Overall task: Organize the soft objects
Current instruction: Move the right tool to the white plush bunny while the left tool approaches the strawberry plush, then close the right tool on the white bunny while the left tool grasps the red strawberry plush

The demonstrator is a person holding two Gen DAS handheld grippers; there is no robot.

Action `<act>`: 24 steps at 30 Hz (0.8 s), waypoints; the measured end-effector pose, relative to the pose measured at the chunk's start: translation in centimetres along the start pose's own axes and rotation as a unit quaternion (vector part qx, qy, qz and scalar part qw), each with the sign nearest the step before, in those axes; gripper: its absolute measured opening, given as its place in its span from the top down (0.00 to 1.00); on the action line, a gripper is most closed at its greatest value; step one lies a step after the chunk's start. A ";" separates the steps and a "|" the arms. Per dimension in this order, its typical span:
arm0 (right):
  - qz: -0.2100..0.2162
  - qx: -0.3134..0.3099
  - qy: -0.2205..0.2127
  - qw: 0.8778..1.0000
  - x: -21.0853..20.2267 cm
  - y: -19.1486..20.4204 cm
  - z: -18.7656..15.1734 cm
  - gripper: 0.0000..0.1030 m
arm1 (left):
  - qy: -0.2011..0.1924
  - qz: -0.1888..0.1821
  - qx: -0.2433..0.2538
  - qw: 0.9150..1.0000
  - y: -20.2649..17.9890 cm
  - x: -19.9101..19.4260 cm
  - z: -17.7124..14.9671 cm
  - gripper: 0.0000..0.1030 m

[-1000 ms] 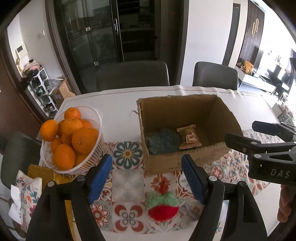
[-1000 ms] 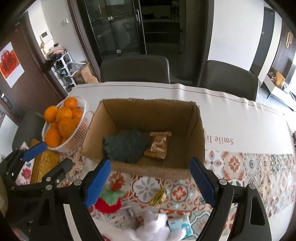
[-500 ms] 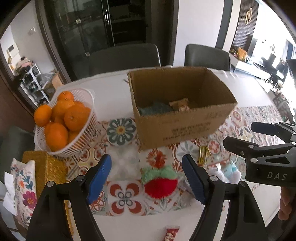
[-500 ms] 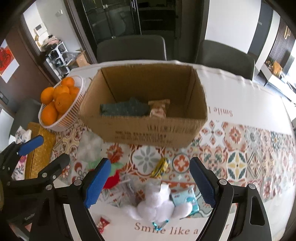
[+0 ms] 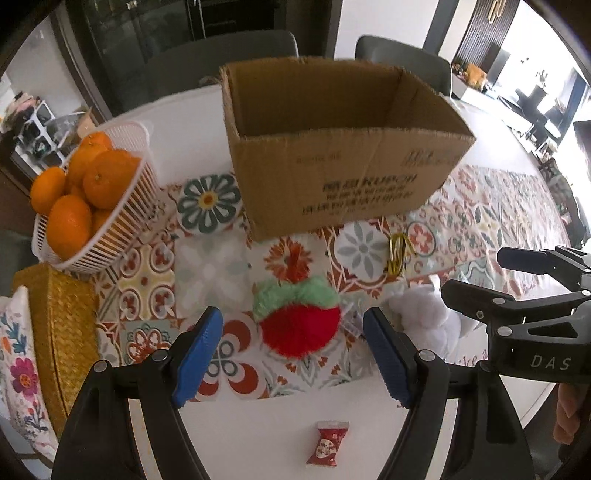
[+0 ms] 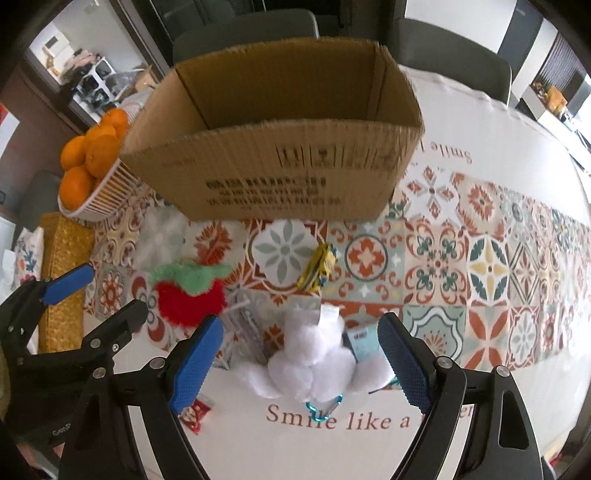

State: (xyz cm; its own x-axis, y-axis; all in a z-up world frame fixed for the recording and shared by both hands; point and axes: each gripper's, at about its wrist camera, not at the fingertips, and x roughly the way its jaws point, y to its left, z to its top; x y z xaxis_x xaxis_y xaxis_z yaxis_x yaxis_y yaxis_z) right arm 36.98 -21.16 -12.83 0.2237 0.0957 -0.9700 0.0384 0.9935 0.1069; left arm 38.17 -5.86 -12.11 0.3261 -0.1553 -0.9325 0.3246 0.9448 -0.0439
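Note:
A red plush strawberry with a green fuzzy top (image 5: 298,322) (image 6: 188,292) lies on the patterned tablecloth in front of the open cardboard box (image 5: 343,177) (image 6: 280,177). My left gripper (image 5: 293,356) hangs just above it, open, with the strawberry framed between the blue pads and apart from them. A white plush toy (image 6: 314,360) (image 5: 424,314) lies to the right of the strawberry. My right gripper (image 6: 299,358) is open over it, pads wide on either side and not touching. The box's inside is hidden from both views.
A white basket of oranges (image 5: 92,199) (image 6: 96,173) stands left of the box, a woven yellow case (image 5: 62,332) before it. A yellow wrapper (image 6: 317,267), clear packet (image 6: 245,328), light blue packet (image 6: 360,341) and red candy (image 5: 327,445) lie about. Dark chairs (image 6: 243,29) stand behind the table.
Both grippers have sunk toward the table and tipped further down. The box's contents have dropped out of sight behind its near wall. The strawberry and white toy now sit between the pads.

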 end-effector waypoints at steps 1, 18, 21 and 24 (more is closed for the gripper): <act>0.002 0.002 0.005 1.000 0.3 -0.1 -0.1 0.15 | 0.005 -0.002 0.002 1.000 -0.1 0.3 -0.1 0.24; 0.021 0.024 0.074 0.997 6.2 -0.7 -2.5 0.24 | 0.064 -0.001 0.009 0.998 0.1 6.3 -0.9 0.24; 0.023 0.025 0.079 0.996 6.8 -0.8 -2.6 0.29 | 0.068 -0.005 0.010 0.998 0.0 6.9 -0.9 0.24; 0.021 0.023 0.083 0.996 7.3 -0.7 -2.6 0.32 | 0.072 -0.006 0.010 0.997 0.0 7.5 -0.7 0.24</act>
State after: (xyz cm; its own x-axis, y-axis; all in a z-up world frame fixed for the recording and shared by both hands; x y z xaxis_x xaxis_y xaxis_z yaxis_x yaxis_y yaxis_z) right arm 36.09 -21.01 -20.57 0.0622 0.1493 -0.9868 0.0785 0.9849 0.1540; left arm 40.00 -6.79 -19.39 0.1923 -0.1223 -0.9737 0.3450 0.9373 -0.0496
